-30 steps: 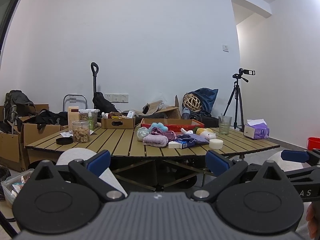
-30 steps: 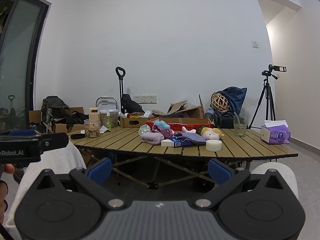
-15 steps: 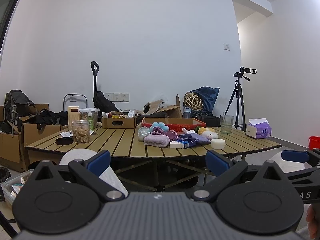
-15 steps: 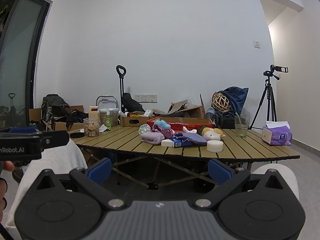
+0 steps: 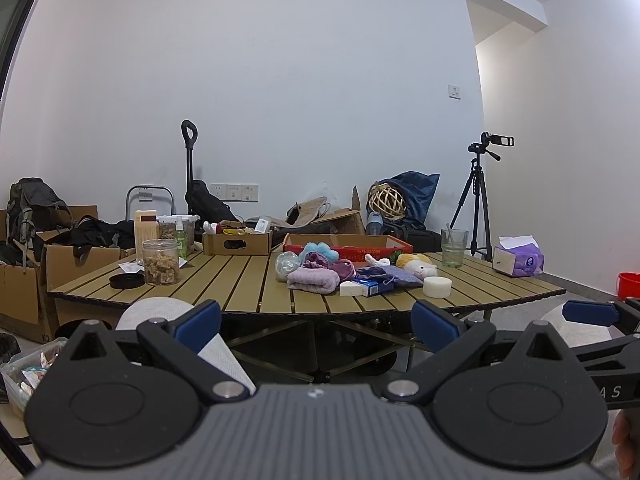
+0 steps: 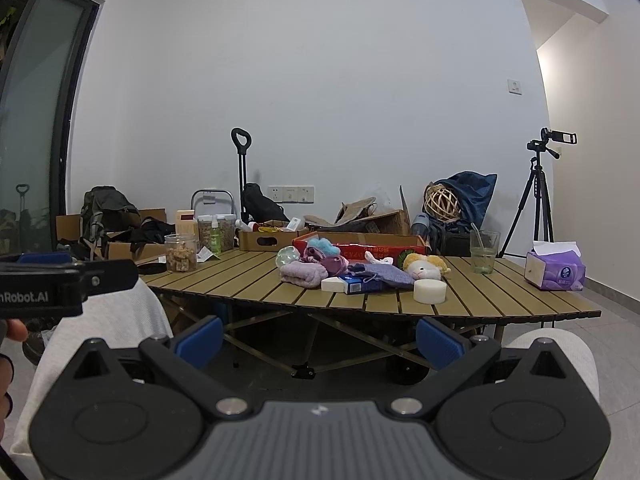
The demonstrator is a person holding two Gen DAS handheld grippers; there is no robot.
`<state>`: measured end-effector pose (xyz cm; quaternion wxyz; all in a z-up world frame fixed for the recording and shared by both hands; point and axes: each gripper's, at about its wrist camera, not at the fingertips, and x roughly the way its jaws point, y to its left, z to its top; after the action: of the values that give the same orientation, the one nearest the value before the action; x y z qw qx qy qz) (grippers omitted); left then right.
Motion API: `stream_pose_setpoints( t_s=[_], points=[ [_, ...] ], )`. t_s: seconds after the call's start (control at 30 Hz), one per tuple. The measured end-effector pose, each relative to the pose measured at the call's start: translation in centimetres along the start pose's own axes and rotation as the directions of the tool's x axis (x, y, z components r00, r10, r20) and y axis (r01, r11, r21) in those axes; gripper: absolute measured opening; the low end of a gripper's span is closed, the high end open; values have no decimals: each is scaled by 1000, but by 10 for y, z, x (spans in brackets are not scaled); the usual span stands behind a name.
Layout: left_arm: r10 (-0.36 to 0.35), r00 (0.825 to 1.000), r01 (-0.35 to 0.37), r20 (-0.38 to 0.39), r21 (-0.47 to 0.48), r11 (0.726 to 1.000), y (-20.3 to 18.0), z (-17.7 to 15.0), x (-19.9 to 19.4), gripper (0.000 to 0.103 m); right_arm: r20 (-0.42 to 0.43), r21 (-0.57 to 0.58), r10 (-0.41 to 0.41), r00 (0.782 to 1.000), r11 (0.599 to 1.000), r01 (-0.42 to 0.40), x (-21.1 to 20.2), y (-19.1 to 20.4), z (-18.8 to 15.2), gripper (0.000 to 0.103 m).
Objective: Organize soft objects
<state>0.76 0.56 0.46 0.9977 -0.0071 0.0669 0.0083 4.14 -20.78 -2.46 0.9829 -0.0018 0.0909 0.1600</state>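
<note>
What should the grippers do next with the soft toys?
Probably bring both forward toward the table: the left hand-held gripper and right hand-held gripper are open, empty and short of it, while the soft pile sits untouched.

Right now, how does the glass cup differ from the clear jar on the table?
The glass cup stands open near the table's right side and looks nearly empty. The clear jar stands at the left side, filled with brown chunks; a black lid lies beside it. Both are upright and transparent.
</note>
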Motion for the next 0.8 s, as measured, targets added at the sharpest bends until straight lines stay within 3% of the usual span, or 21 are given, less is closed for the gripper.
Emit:
stream_pose_setpoints(
  t_s=[0.8],
  points=[
    [-27, 1000, 27, 2, 3, 1000, -7, 3, -2, 103, 41, -33, -9, 999, 999, 10, -10, 3, 2, 103]
  ],
)
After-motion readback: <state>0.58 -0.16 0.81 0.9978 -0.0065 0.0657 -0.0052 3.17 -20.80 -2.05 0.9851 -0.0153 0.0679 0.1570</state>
